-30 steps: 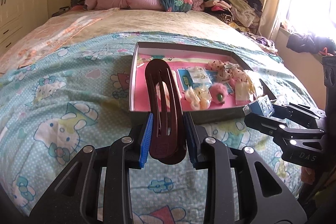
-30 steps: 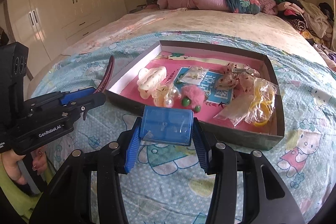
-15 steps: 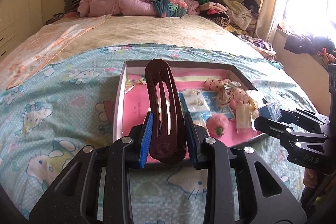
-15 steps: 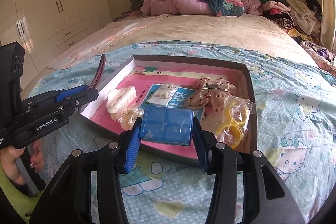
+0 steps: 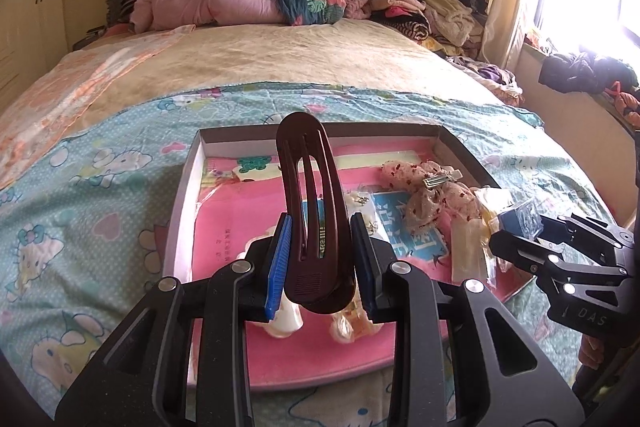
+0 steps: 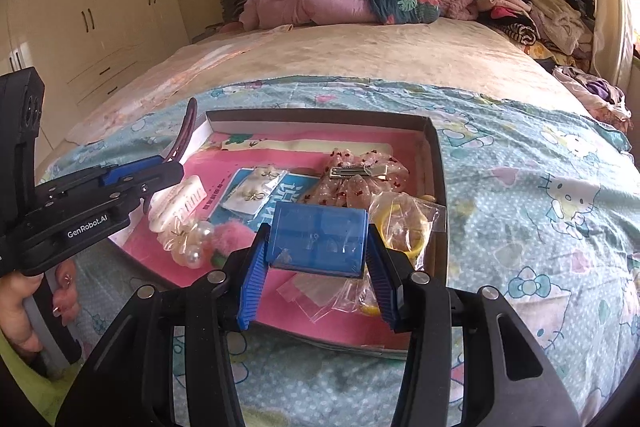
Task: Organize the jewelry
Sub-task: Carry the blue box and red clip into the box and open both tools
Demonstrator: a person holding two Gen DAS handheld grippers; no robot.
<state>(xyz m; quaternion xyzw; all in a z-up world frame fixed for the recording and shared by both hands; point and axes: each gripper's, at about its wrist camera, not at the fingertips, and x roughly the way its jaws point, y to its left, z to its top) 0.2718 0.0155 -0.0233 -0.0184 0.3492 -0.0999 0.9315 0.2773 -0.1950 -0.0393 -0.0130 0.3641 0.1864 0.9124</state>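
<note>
your left gripper [image 5: 320,259] pinches the dark brown hair clip [image 5: 314,211], frame centre | your right gripper [image 6: 316,263] clamps the blue case [image 6: 318,241] over the tray [image 6: 436,163], lower centre

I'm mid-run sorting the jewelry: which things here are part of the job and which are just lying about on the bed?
Job:
- brown hair clip in left claw
- blue case in right claw
- tray
- lace bow clip
- yellow bands bag

Lying about:
- pink quilt
- clothes pile
</note>
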